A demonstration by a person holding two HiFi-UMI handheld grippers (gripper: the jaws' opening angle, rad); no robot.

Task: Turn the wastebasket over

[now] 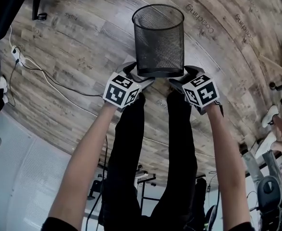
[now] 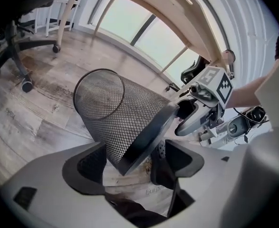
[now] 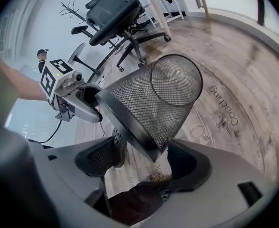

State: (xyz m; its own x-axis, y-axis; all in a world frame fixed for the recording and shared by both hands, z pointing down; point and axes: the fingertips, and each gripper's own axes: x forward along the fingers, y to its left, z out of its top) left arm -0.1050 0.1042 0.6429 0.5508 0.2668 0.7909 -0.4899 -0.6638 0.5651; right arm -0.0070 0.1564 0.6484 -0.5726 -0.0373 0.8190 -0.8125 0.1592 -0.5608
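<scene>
Forearms [image 1: 90, 158] lead up-frame to my left gripper [image 1: 140, 77] and right gripper [image 1: 181, 78], both jaws wide, loosely straddling opposite base edges of the upright mesh wastebasket [image 1: 159, 37] at upper centre, seemingly to tip it.

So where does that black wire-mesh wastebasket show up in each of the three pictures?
Head view: the black wire-mesh wastebasket stands top centre.
Left gripper view: centre, mesh end upper left, solid band lower middle.
Right gripper view: centre, mesh end upper right, solid band lower middle.
Shared landmark: the pale wood-plank floor with printed lettering under it.
</scene>
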